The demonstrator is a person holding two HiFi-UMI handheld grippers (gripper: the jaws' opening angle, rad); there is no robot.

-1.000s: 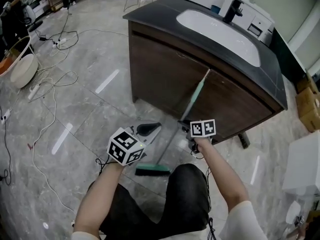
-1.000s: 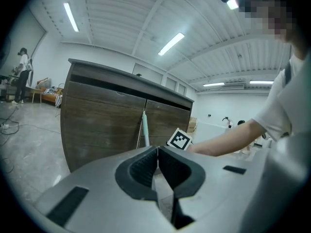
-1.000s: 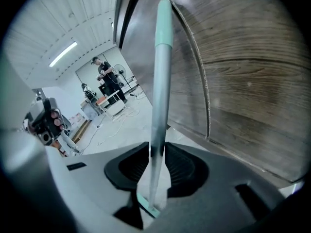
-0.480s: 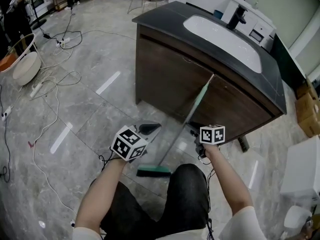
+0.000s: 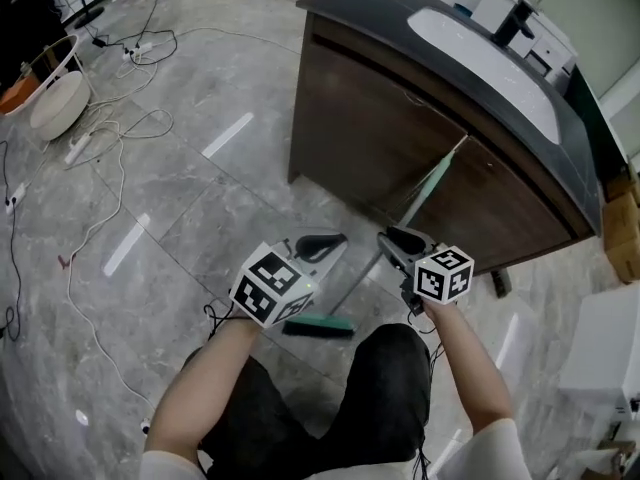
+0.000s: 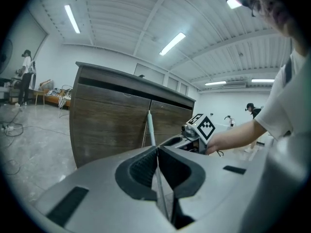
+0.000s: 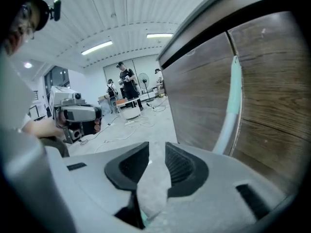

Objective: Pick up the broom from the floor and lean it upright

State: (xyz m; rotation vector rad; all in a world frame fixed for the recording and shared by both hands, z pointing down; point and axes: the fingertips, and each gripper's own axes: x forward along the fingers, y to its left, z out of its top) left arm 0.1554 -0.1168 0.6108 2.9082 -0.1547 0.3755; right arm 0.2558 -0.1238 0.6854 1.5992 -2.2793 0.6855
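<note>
The broom stands propped up: its green brush head (image 5: 318, 324) rests on the floor and its pale green handle (image 5: 435, 180) leans against the dark wooden cabinet (image 5: 370, 128). My right gripper (image 5: 400, 240) hovers just left of the handle and clear of it. Its jaws are closing with a gap still showing and nothing between them. In the right gripper view the handle (image 7: 228, 110) runs up the cabinet door beyond the jaws (image 7: 156, 164). My left gripper (image 5: 322, 246) hangs shut and empty to the left of the broom, and the handle (image 6: 149, 127) shows ahead of it.
A white sink (image 5: 485, 43) is set in the cabinet's dark top. Cables (image 5: 100, 158) and a white basin (image 5: 55, 103) lie on the marble floor at left. Cardboard boxes (image 5: 625, 238) and a white unit (image 5: 600, 338) stand at right. People stand far off (image 7: 125, 84).
My right gripper has come off the broom handle, risen and rolled. The broom stays leaning on the cabinet. The left gripper has hardly moved.
</note>
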